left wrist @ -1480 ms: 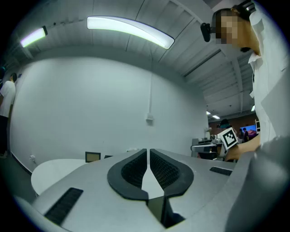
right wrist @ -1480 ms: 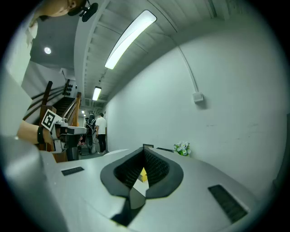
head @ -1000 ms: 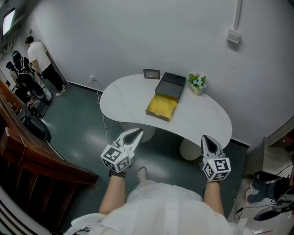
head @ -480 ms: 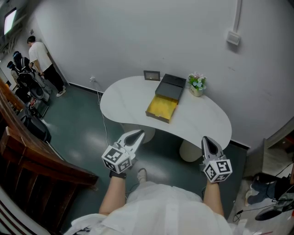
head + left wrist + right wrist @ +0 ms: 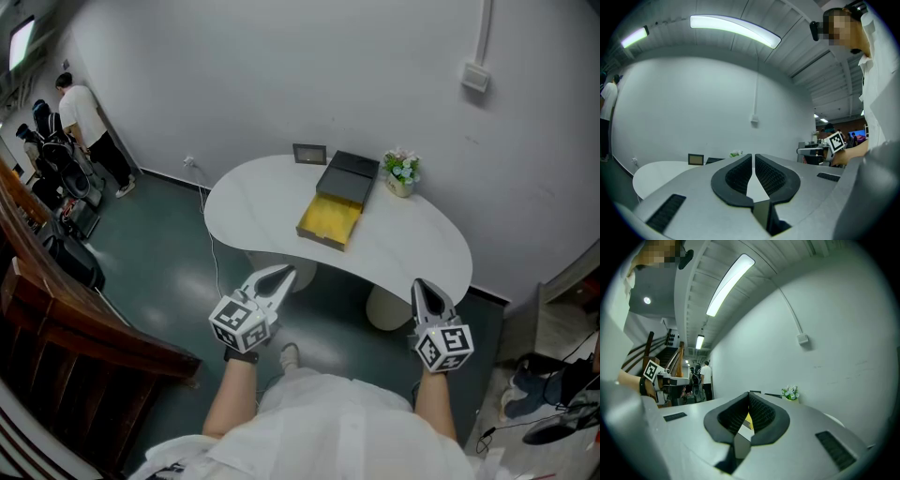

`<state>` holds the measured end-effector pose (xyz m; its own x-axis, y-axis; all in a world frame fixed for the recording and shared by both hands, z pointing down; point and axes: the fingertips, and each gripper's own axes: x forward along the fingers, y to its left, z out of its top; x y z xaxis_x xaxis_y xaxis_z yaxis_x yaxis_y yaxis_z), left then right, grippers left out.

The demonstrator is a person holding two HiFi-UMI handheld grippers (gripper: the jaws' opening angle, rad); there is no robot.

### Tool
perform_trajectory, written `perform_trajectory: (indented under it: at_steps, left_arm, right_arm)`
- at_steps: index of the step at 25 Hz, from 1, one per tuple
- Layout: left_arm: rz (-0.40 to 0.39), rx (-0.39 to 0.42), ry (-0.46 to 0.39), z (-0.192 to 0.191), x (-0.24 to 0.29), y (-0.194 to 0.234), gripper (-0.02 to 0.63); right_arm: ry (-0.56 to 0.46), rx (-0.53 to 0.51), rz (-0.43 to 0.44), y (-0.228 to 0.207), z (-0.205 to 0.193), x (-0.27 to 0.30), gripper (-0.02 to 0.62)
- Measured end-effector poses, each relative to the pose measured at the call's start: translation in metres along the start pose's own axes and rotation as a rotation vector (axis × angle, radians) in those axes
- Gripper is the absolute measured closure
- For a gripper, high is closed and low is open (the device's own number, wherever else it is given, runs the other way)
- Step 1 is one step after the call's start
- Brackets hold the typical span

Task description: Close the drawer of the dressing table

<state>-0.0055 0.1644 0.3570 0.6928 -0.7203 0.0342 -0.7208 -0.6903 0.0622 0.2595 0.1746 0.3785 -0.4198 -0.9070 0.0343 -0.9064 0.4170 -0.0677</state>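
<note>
While left gripper (image 5: pixel 283 273) and right gripper (image 5: pixel 419 282) hang pinched together, empty, before the dressing table (image 5: pixel 253 202), push the probably light, free-sliding drawer (image 5: pixel 330 218) at its front edge.

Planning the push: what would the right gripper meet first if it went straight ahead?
Probably the open drawer, whose yellow shows between the right gripper's fingers; depth is unclear, so maybe the table edge first.

No words, numbers or brand names are legible anywhere. The only sign-like marks are black-and-white square code patterns (image 5: pixel 234 323) on the cubes of the left gripper (image 5: pixel 284 272) at seven o'clock and the right gripper (image 5: pixel 418 283) at five o'clock.
</note>
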Motion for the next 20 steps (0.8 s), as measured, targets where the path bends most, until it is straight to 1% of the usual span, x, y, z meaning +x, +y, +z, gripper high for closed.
perform_trajectory:
  at_steps: [6,11,15,20]
  left_arm:
    - [-0.032,0.004,0.016,-0.003,0.016,-0.003,0.574]
    - [-0.058,0.013,0.020,-0.005,0.032,0.003,0.574]
    - [-0.068,0.013,0.025,-0.010,0.047,0.023,0.574]
    - [-0.074,-0.008,0.027,-0.019,0.078,0.067,0.574]
  right_arm:
    - [-0.001,0.013,-0.019,-0.011,-0.002,-0.001,0.586]
    - [0.010,0.018,-0.038,-0.021,-0.009,0.007,0.586]
    - [0.019,0.011,-0.046,-0.028,-0.013,0.028,0.586]
    - [0.040,-0.002,-0.056,-0.039,-0.019,0.072,0.586]
